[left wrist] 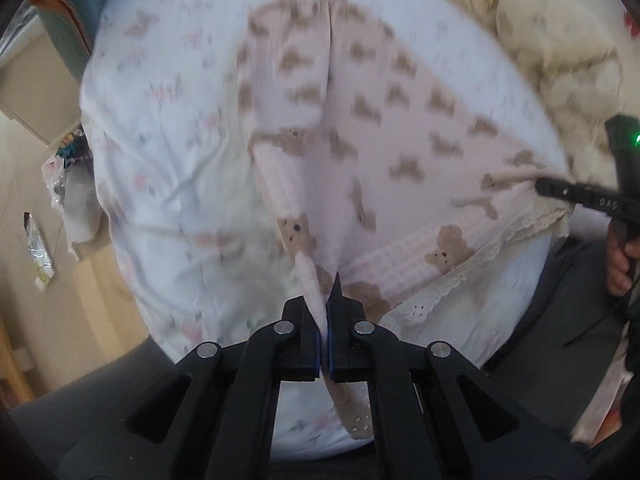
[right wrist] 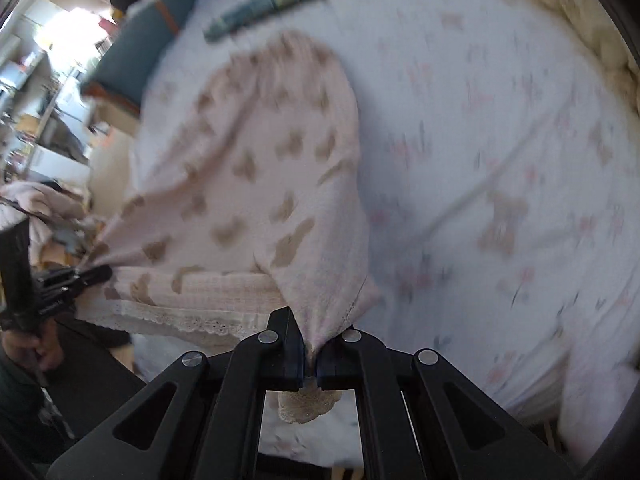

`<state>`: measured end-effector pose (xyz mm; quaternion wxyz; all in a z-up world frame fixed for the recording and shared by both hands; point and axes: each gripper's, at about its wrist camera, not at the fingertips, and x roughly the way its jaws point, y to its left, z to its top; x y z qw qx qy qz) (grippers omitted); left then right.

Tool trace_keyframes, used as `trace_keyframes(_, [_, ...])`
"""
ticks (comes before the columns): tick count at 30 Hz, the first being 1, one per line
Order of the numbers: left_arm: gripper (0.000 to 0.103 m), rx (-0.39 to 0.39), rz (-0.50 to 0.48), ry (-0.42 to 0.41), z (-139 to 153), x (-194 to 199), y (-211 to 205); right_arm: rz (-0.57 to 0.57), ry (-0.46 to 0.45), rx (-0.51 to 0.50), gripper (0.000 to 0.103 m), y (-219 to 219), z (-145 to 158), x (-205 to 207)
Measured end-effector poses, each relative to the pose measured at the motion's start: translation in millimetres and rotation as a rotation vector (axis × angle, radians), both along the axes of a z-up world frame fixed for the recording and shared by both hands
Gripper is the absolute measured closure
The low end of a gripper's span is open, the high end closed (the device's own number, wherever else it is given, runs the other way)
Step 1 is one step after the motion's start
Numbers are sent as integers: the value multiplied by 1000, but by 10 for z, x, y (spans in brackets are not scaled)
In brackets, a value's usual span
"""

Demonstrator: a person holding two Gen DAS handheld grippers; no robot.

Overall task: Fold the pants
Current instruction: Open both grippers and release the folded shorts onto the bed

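Pale pink pants (left wrist: 360, 128) with brown bear prints and a cream lace hem lie spread on a white floral bed sheet (left wrist: 160, 140). My left gripper (left wrist: 325, 320) is shut on the near hem corner of the pants, cloth pinched between its pads. My right gripper (right wrist: 310, 350) is shut on the other hem corner of the pants (right wrist: 260, 184); it also shows in the left wrist view (left wrist: 540, 186) at the right edge. The left gripper shows in the right wrist view (right wrist: 100, 272) at the left. The hem is stretched between them, lifted a little off the bed.
A rolled blue-green cloth (right wrist: 272, 0) lies at the far end of the bed. A cream quilt (left wrist: 540, 32) is bunched along the right side. A teal cushion (right wrist: 136, 48) and shelves stand past the bed's left edge. Floor lies to the left.
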<state>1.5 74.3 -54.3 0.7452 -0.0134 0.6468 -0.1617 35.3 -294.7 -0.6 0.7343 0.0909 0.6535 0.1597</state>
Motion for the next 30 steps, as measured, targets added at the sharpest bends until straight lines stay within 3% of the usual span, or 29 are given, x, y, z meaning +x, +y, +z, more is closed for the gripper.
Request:
trace_keyframes(4, [99, 79, -37, 73, -224, -101, -55, 50, 88, -71, 98, 84, -166, -127])
trace_keyframes(7, [97, 163, -40, 100, -339, -58, -57, 115, 197, -162, 86, 107, -400, -164])
trace_keyframes(8, [93, 205, -39, 102, -357, -55, -47, 110, 215, -193, 80, 90, -426, -166])
trace_keyframes(10, [69, 276, -19, 79, -344, -49, 21, 118, 205, -232, 77, 78, -386, -146])
trace_keyframes(11, [68, 269, 3, 56, -302, -45, 50, 135, 179, -265, 72, 85, -336, -127])
trace_keyframes(14, [68, 223, 37, -47, -108, -25, 57, 154, 36, -338, 67, 141, -92, -24])
trace_keyframes(16, [68, 180, -11, -83, -81, -9, -132, 143, 11, -246, 66, 202, -62, 62])
trace_keyframes(18, [69, 146, -31, -76, -207, 50, -333, 146, 26, -189, 70, 333, -209, 153])
trace_keyframes(21, [85, 167, -13, -5, -552, 187, -488, 159, 78, -181, 73, 569, -566, 208])
trace_keyframes(24, [88, 313, -46, 66, -1054, 185, -524, 184, 148, -255, 74, 634, -911, 122])
trace_keyframes(26, [86, 296, -20, 64, -1092, 145, -468, 228, 181, -286, 75, 627, -1054, 35])
trace_keyframes(30, [86, 318, -22, 74, -1011, 78, -411, 210, 203, -289, 75, 540, -939, 25])
